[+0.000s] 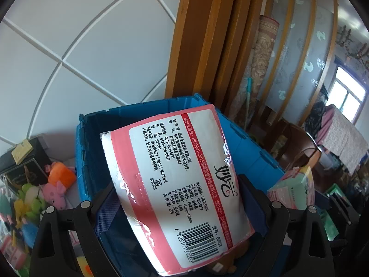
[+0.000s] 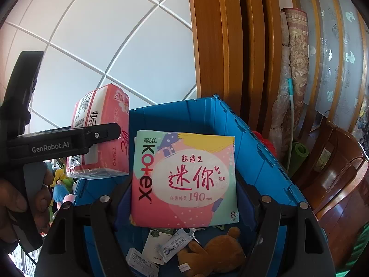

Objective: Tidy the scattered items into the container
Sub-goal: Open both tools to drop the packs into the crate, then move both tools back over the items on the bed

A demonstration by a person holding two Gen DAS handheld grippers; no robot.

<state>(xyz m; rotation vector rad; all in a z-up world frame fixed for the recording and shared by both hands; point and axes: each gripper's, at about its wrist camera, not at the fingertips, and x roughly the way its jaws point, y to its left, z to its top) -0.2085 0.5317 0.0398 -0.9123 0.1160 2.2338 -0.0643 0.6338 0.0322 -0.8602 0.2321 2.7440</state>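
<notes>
grippers clamped – left [image 1: 182, 210] on tissue pack [image 1: 175, 184], right [image 2: 184, 198] on pad packet [image 2: 184, 177] – above blue crate [image 2: 253, 147]

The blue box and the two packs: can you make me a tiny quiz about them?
1. True or false: the left tongs hold the pink tissue pack.
2. What lies in the blue box: A) brown teddy B) banana C) shoe?
3. Which pack do the right tongs hold?

Key: 1 true; 2 A; 3 the colourful Kotex pack.
</notes>
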